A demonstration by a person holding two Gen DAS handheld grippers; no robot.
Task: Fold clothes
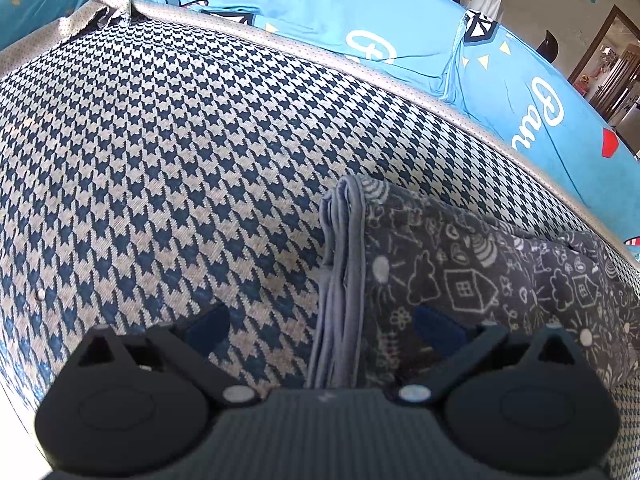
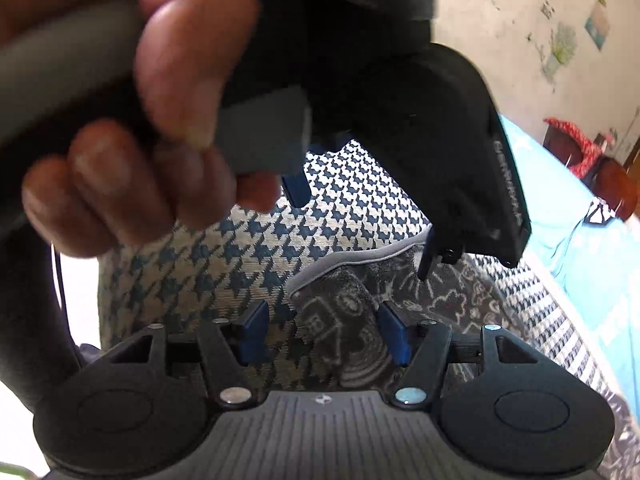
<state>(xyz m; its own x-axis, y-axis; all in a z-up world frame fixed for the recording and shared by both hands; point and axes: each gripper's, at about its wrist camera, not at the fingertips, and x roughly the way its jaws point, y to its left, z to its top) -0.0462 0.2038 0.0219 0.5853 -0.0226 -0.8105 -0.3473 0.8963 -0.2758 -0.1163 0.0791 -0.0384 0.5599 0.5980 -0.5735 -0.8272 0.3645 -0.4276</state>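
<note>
Across both views spreads a houndstooth cover in dark blue and beige, coarse-woven, edged at 12 o'clock by a pale dotted border. Beyond it lies a bright blue sheet printed with white stars, boats and lettering; in the right wrist view a whitish wall with small pictures stands at 1 o'clock.

The left gripper has its blue-padded jaws spread wide, straddling the stacked edge of the folded garment, which lies on the cover at 4 o'clock; whether the pads touch it I cannot tell. The right gripper is likewise open, a corner of the garment between its pads, ungripped. At 10 o'clock there, a hand clasps the other gripper's handle.

The garment is dark grey, soft, doodled in white with houses, suns and clouds; its folded layers show plain grey piped edges.
</note>
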